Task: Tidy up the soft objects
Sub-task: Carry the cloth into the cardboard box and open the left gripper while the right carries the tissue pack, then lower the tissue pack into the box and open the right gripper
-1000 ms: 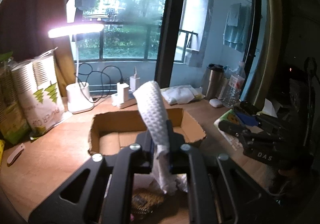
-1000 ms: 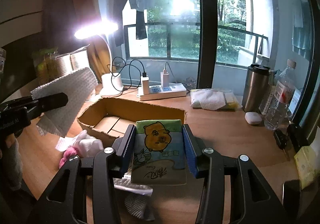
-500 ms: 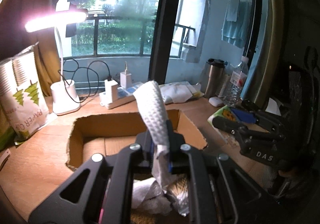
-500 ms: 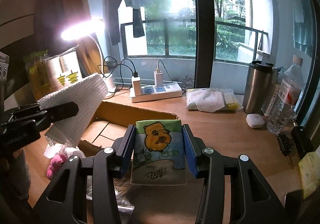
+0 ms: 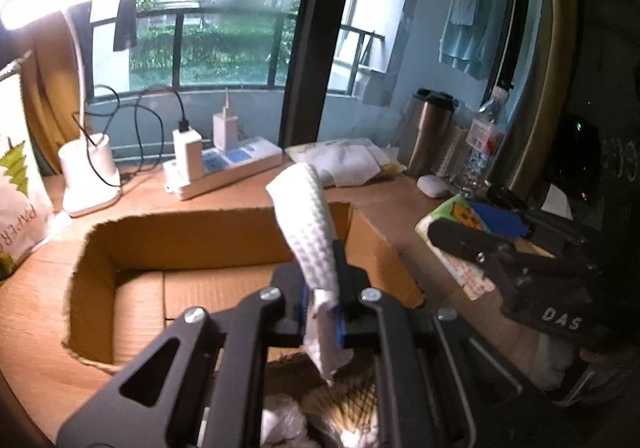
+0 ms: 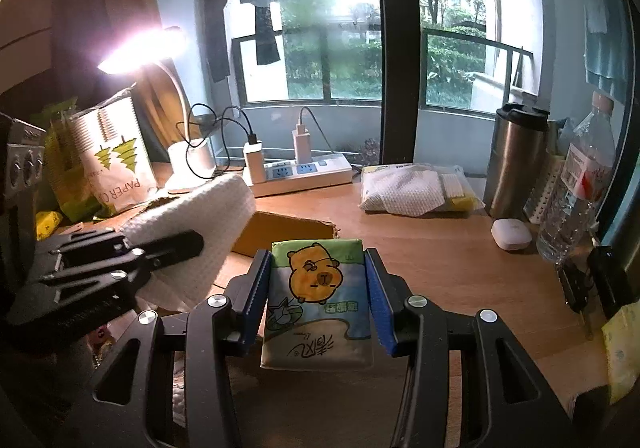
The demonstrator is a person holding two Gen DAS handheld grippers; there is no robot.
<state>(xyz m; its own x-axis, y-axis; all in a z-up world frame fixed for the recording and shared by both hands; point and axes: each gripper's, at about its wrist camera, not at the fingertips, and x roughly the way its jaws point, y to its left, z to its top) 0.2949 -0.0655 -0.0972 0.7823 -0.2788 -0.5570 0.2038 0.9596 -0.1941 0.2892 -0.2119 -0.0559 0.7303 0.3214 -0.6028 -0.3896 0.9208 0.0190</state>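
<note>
Cardboard box (image 5: 224,248) on the wooden desk (image 5: 240,196) taken as the landmark: open-topped, torn along its rim, bare corrugated floor showing. Above its near edge, left gripper (image 5: 320,288) clamped tight on a white waffle-textured cloth (image 5: 308,224), pinched near the lower end so that the upper part rises and curls over the box's opening while a short tail droops below the jaws. To the right of the box, right gripper (image 6: 318,288) closed on a tissue pack (image 6: 318,300) printed with a cartoon capybara, blue pads pressed against both long sides, pack held flat and off the desk (its far end just short of the box's right wall in the right wrist view). Under the left gripper, on the near side of the box, a blurred heap of soft items (image 5: 340,408), white and net-patterned, too smeared to name. Behind the box, a white power strip (image 5: 224,172) with two chargers plugged in, and left of that the white base of a lit desk lamp (image 5: 88,180). Further right behind the box, a packet of folded white cloths (image 5: 344,164), then a steel tumbler (image 5: 428,132), a water bottle (image 5: 480,144) and a small white earbud case (image 5: 432,186). Left of the box, a bag of paper cups (image 6: 116,164).
</note>
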